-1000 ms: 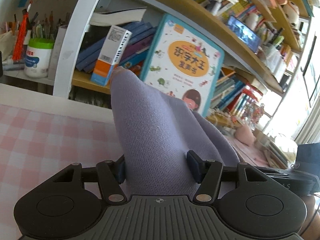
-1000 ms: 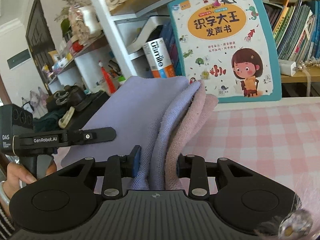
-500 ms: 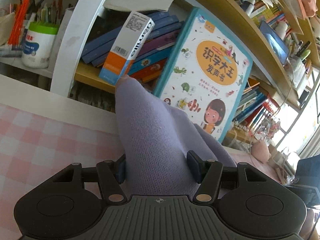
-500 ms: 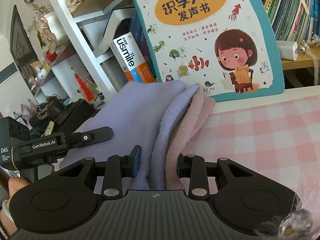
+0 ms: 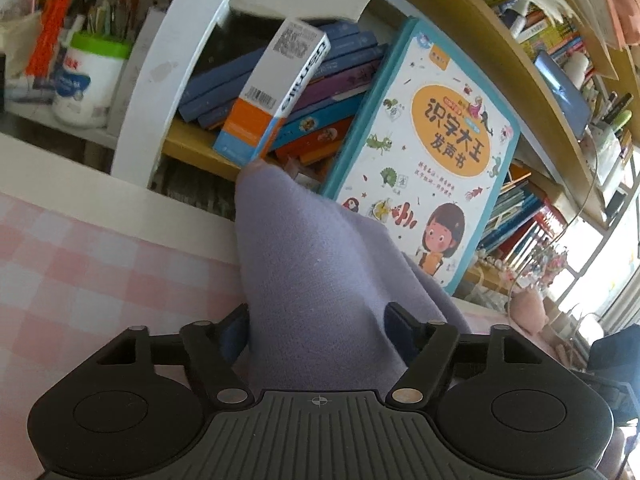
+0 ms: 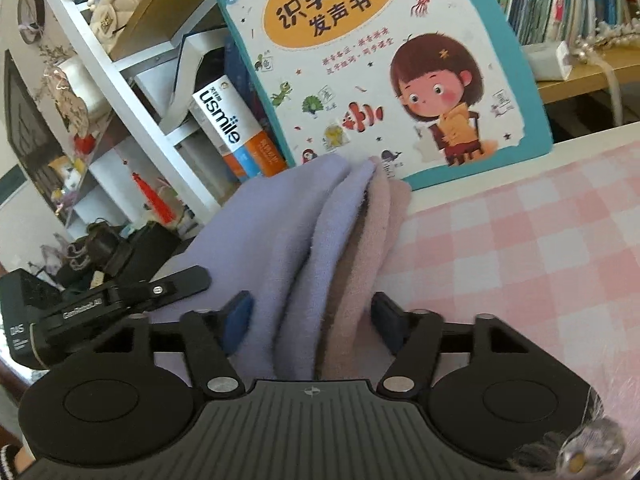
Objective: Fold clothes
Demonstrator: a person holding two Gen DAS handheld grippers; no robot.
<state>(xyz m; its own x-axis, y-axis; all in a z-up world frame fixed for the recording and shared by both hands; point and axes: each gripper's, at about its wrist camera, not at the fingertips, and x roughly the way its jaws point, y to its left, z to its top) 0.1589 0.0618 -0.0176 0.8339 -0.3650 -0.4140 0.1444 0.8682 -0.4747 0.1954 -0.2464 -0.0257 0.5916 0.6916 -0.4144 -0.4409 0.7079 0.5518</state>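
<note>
A lilac knit garment (image 5: pixel 316 264) with a pinkish inner side (image 6: pixel 376 232) is held up between both grippers above the pink checked tablecloth (image 6: pixel 540 248). My left gripper (image 5: pixel 316 322) is shut on one bunched end of it. My right gripper (image 6: pixel 312 316) is shut on the other end, where several folded layers show. The left gripper's black body (image 6: pixel 104 304) shows in the right wrist view, beside the cloth. The rest of the garment is hidden below the grippers.
A bookshelf stands close behind the table. A large children's book (image 5: pixel 428 152) (image 6: pixel 384 64) leans on it right ahead, with a toothpaste box (image 5: pixel 272 92) (image 6: pixel 228 128), stacked books and a white jar (image 5: pixel 88 80) beside it. The table's white edge (image 5: pixel 100 196) runs under the shelf.
Both grippers have moved forward toward the shelf with the garment. The children's book and the box now look larger and nearer. The grips have not changed.
</note>
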